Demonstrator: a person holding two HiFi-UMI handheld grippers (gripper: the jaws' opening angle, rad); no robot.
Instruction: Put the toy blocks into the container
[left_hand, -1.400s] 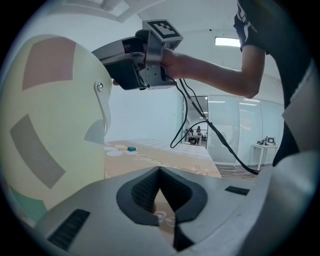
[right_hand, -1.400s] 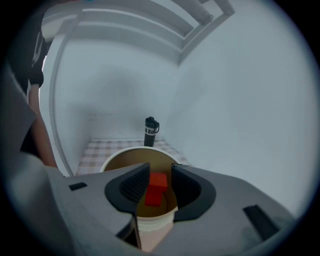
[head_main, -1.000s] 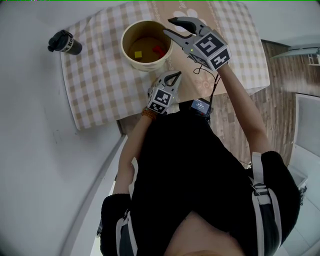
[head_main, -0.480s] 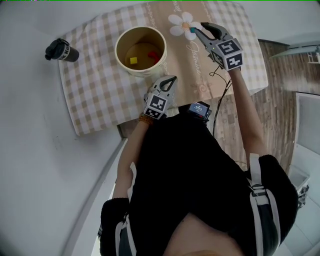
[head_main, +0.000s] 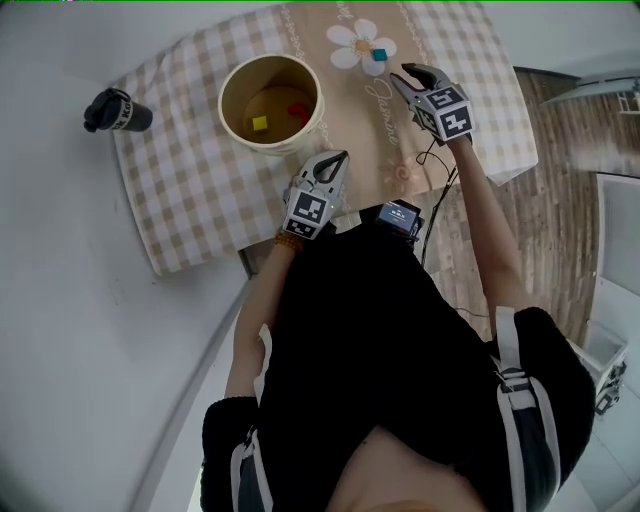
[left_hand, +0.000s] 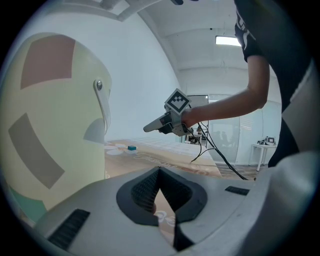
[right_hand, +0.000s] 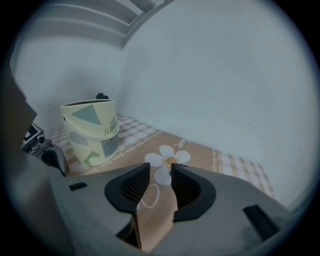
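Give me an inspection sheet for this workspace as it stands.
Surface: checked cloth with a tan flowered runner.
Job's things: container holds a yellow block and a red block; teal block lies on the runner's flower.
Clutter: black tumbler at the cloth's left corner.
Grippers: left gripper shut, empty, beside the container; right gripper open, empty, short of the teal block.
Cables: black cable trails from the right gripper.
Surroundings: wood floor, white wall.

The checked cloth (head_main: 190, 170) is looking matt, the container (head_main: 225, 110) at 11 o'clock is showing a smooth, faintly glossy wall, and the floor (head_main: 560, 140) at 3 o'clock is showing wood grain.
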